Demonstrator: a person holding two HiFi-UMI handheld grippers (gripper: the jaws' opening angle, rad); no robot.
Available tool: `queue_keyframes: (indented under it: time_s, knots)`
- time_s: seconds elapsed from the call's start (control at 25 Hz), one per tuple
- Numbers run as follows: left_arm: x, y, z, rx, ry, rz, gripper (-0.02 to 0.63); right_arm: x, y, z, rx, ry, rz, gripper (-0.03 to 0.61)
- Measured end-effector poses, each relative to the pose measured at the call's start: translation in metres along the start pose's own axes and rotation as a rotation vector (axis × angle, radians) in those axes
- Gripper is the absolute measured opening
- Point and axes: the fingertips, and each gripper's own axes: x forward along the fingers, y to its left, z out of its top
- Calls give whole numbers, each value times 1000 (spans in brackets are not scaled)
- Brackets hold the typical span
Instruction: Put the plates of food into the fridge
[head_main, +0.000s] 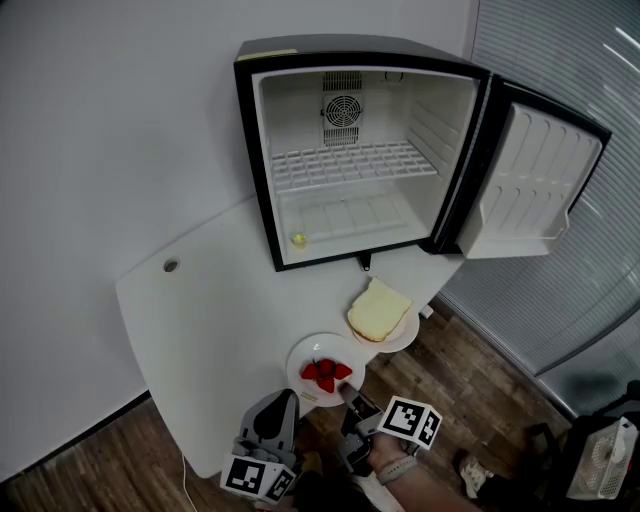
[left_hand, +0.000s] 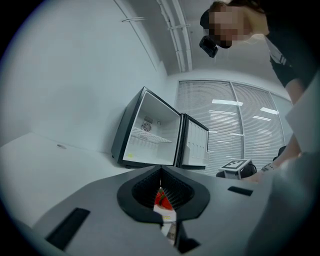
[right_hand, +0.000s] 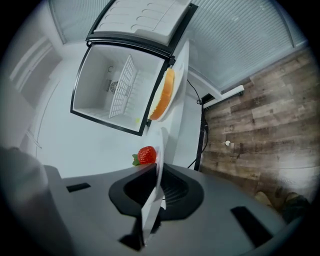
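Right claw (right_hand: 156, 186) pinches rim of strawberry plate (head_main: 300, 358), at near edge of desk (head_main: 215, 315). Left claw (left_hand: 163, 201) pinches same plate. Bread plate (head_main: 406, 335) just beyond. Fridge (head_main: 352, 150) behind, door open.

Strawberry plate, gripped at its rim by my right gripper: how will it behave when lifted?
The plate looks rigid and thin, so it should lift without flexing. Held only at its rim by the right gripper, it will probably droop or pivot. The loose strawberries may roll if it tilts.
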Motion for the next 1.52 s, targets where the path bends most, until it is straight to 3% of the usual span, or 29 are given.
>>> queue_keyframes:
  time_s: [0.48,0.96,1.52]
  knots:
    - [3,3,5,3,0,0,8,-13,0,1,113,-11,-2,14]
    - [20,8,28,-10,-3,-10,8,-14,39,26,158,-46,16,14]
    - [81,68,65,-3,-13,-55,8,37,80,77,185,-158,10,13]
